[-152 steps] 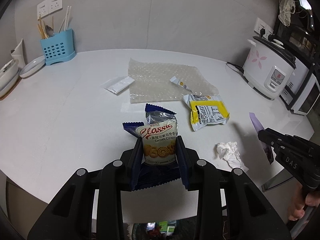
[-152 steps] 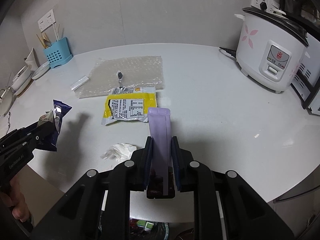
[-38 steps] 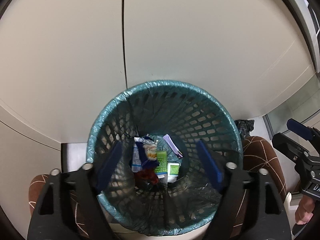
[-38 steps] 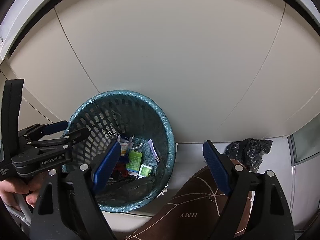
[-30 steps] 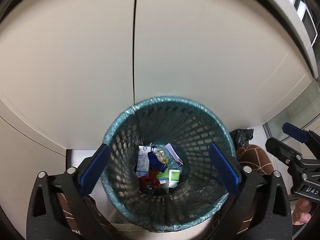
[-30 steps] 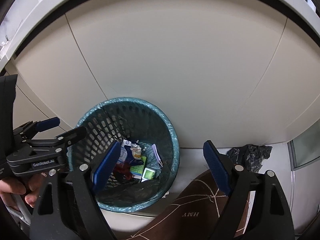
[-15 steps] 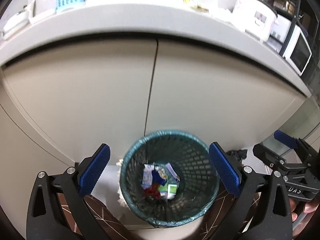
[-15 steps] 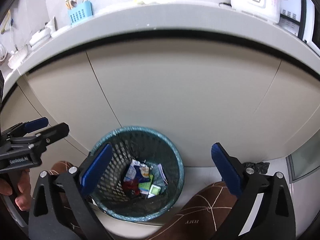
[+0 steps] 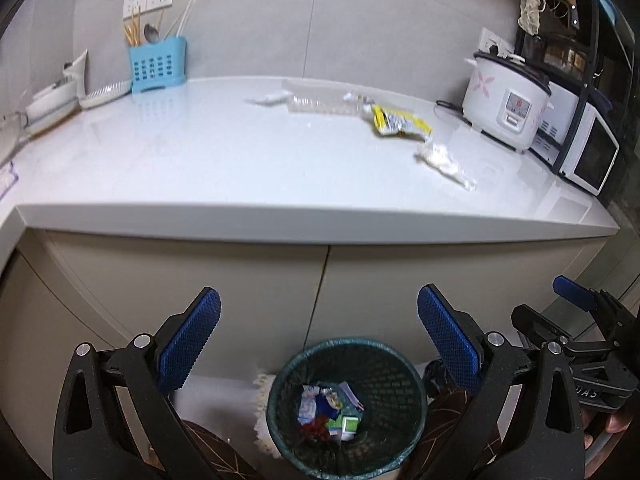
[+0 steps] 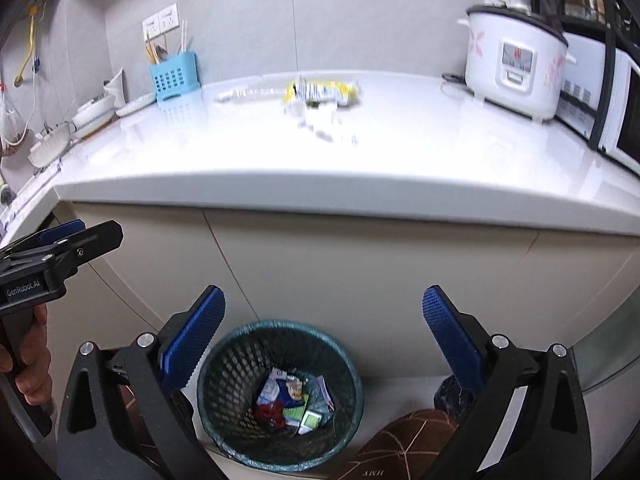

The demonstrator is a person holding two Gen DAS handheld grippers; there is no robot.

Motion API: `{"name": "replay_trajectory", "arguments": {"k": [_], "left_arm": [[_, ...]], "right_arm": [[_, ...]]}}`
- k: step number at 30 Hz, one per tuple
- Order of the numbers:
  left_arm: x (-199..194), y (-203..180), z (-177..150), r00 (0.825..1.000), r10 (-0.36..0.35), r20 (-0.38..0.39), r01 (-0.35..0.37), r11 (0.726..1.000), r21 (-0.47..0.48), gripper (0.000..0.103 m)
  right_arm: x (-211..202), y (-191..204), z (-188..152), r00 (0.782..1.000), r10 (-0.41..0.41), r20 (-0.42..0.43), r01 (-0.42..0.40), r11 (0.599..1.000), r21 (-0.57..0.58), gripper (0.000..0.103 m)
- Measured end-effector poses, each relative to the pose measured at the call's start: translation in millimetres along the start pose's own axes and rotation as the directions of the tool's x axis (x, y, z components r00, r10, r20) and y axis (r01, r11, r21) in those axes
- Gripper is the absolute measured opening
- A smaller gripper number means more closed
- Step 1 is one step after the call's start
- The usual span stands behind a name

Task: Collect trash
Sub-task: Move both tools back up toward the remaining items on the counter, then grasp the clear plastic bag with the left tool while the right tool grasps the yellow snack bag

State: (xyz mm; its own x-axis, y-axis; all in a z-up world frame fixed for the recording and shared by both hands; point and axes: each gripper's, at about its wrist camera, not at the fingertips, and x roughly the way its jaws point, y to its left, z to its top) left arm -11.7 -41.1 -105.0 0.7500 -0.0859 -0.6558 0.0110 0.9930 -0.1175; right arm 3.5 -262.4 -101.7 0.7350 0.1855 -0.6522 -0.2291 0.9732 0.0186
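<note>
While both grippers hang in front of the beige cabinet doors (image 9: 240, 280), the left gripper (image 9: 318, 344) has its jaws spread wide with nothing between the blue ribbed pads, and the right gripper (image 10: 324, 340) likewise stands fully open and empty. Below them, on the floor against the cabinet, sits the round teal mesh waste basket (image 9: 404, 376) lined with a thin bag; at its bottom lie several small wrappers and cartons (image 10: 294, 402) in white, blue, red and green. A brown patterned slipper (image 10: 400, 446) shows just right of the basket in the right wrist view.

Above, on the glossy white tabletop (image 9: 200, 152), more trash lies well apart from the basket: a yellow snack packet (image 9: 400, 124), a crumpled white tissue (image 9: 440, 160) nearer the front edge, a sheet of clear bubble wrap (image 9: 320, 102) and a small white sachet (image 9: 266, 99) beside it. All of this is blurred. A blue plastic utensil holder (image 9: 157, 65) with chopsticks and a spoon stands at the back left by the wall, and a white rice cooker with pink flowers (image 9: 508, 106) stands at the back right next to a white microwave oven (image 9: 588, 160). In the right wrist view a hand (image 10: 28, 352) grips the handle of the left gripper at the frame's left edge.
</note>
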Motion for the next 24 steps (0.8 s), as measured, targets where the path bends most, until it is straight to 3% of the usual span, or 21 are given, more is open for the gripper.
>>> {"name": "replay_trajectory", "arguments": {"k": [12,24], "left_arm": [[-6,16,88,0.999,0.017,0.048,-0.017,1.0,0.001,0.097],[56,44,173,0.998,0.061,0.01,-0.061,0.998,-0.009,0.097]], "right_arm": [[-5,-3,90,0.999,0.025,0.028,-0.026,0.999,0.022,0.095],[54,-4,171,0.998,0.045,-0.04,-0.044,0.998,0.038,0.095]]}}
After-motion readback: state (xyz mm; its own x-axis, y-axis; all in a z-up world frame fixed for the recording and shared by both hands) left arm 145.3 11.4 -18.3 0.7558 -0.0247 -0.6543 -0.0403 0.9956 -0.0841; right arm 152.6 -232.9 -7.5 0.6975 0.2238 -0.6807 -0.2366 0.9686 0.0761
